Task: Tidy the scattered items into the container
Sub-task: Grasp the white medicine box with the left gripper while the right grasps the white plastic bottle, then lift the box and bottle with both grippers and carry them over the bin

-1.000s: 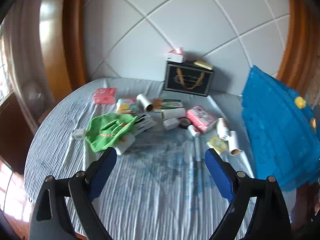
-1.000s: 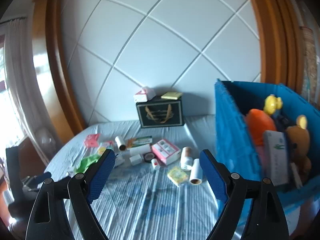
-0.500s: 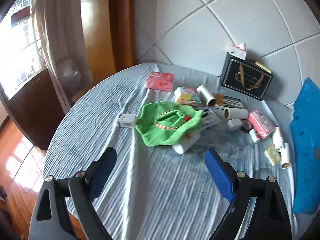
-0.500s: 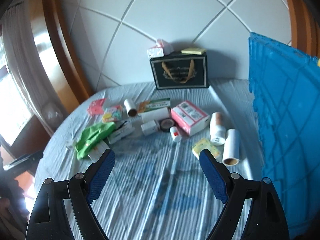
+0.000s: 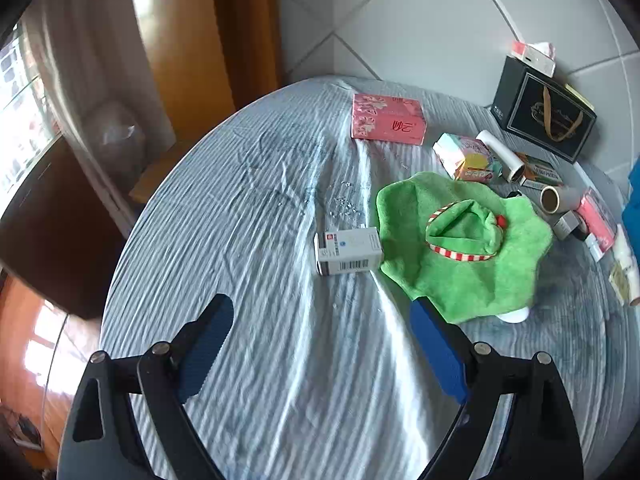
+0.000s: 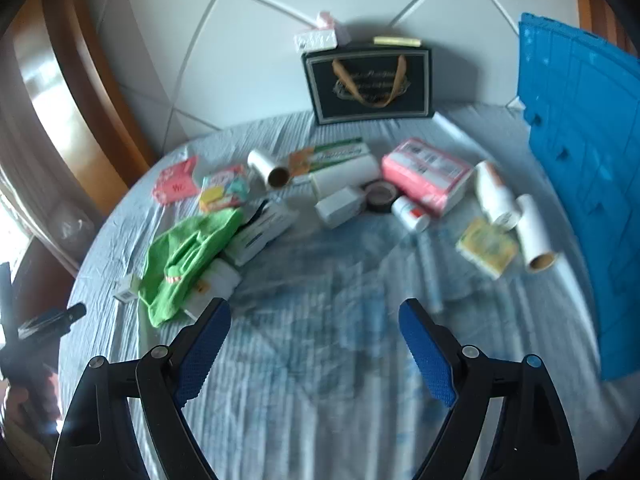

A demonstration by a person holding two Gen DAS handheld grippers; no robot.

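Both my left gripper and right gripper gape wide, holding nothing. Nearly everything remains: the green cloth, white carton touching it, and other items lie scattered left of the blue container.

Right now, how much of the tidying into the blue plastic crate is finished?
None of it is visibly done. The left gripper and right gripper are both open and empty. The green cloth, small white barcode box, pink box and white rolls lie outside the blue plastic crate.
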